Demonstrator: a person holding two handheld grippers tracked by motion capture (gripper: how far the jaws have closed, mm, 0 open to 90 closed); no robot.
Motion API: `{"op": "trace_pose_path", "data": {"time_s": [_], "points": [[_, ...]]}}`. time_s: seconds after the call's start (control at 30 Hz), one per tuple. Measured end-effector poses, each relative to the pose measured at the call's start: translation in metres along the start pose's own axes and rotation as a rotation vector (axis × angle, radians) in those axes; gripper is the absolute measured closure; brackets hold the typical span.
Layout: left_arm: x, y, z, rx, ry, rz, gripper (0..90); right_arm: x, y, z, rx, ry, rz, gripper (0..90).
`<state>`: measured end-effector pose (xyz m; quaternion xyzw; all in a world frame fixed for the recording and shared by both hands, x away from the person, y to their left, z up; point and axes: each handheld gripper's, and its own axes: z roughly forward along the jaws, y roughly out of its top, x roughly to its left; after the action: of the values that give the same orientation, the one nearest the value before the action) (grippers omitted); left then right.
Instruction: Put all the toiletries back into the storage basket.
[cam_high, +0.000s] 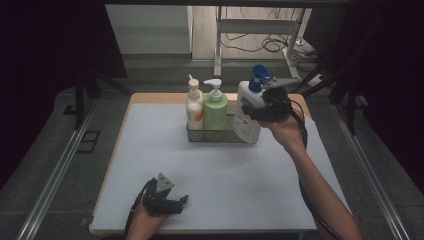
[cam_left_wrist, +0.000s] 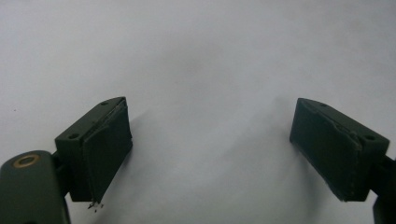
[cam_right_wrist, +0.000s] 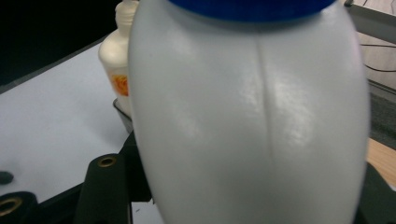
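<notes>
Left claw (cam_high: 172, 202) sits low at bottom centre-left of the high view, resting on the worktop (cam_high: 150, 150), hand behind it. Jaws stand wide apart with nothing between them; in the left gripper view just bare white worktop (cam_left_wrist: 205, 70) between the two black pads (cam_left_wrist: 109, 149).

Mid-frame, right of centre in the high view: right arm reaches in from the bottom right edge, up to the right claw (cam_high: 257, 112). It is clamped on the white bottle (cam_high: 248, 100) with the blue pump top. Bottle is upright, at the right end of the clear tray (cam_high: 197, 135), its lower part overlapping the tray's right end; can't tell whether it's resting in there or lifted clear. In the right gripper view the bottle's body (cam_right_wrist: 247, 121) is up close between the jaws, blue cap at the top edge.

Further left in the tray: green bottle (cam_high: 216, 107) in the middle, cream bottle (cam_high: 194, 105) with orange label at the left end, both upright, side by side, touching or nearly so. Cream bottle (cam_right_wrist: 116, 60) also shows upper left in the right gripper view.

Beyond the worktop: a white frame leg and cables on the floor (cam_high: 260, 40), top centre.
</notes>
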<state>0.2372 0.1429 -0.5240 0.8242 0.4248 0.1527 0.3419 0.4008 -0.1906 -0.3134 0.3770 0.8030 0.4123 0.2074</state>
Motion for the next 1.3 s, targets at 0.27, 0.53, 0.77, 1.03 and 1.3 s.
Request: {"op": "trace_pose_path", "data": {"time_s": [0.27, 0.53, 0.77, 1.03, 1.3], "points": [[0.0, 0.0, 0.0, 0.0, 0.0, 0.0, 12.4, -0.005, 0.012, 0.009, -0.003, -0.028, 0.016, 40.3], [0.0, 0.0, 0.0, 0.004, 0.0, 0.005, 12.4, -0.012, 0.021, 0.024, -0.014, -0.053, 0.034, 40.4], [0.0, 0.0, 0.0, 0.001, -0.001, 0.001, 12.4, -0.015, 0.025, 0.036, -0.009, -0.083, 0.04, 40.3], [0.0, 0.0, 0.0, 0.002, 0.0, 0.002, 12.4, -0.02, 0.029, 0.052, -0.021, -0.106, 0.053, 40.3], [0.0, 0.0, 0.0, -0.001, -0.001, -0.002, 12.4, -0.022, 0.025, 0.073, -0.007, -0.121, 0.063, 40.4]]}}
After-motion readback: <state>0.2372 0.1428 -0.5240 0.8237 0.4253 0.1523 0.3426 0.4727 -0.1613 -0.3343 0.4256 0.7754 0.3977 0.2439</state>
